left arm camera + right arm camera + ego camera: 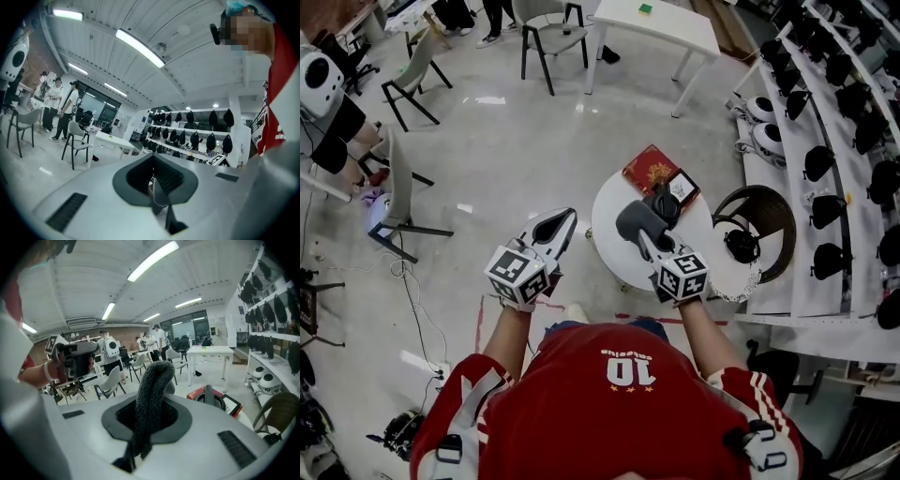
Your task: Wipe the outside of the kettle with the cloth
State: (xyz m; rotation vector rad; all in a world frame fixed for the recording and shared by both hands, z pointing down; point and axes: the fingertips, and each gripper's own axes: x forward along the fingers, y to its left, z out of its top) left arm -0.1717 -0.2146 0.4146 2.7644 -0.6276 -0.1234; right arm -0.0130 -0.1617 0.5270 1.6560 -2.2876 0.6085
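A small black kettle (665, 204) stands on a round white table (607, 234), beside a red box (650, 169). My right gripper (639, 228) hangs over the table just in front of the kettle, shut on a dark grey cloth (636, 219). In the right gripper view the cloth (151, 394) drapes up out of the jaws and hides the fingertips; the kettle (212, 398) shows low to the right. My left gripper (555, 228) is left of the table, above the floor. Its fingers (158, 187) are shut together with nothing between them.
A brown wicker chair (773, 208) with a black headset stands right of the table. White shelves (825, 159) of black headsets line the right side. Grey chairs (398, 187) and a white desk (661, 23) stand farther off. Cables lie on the floor at left.
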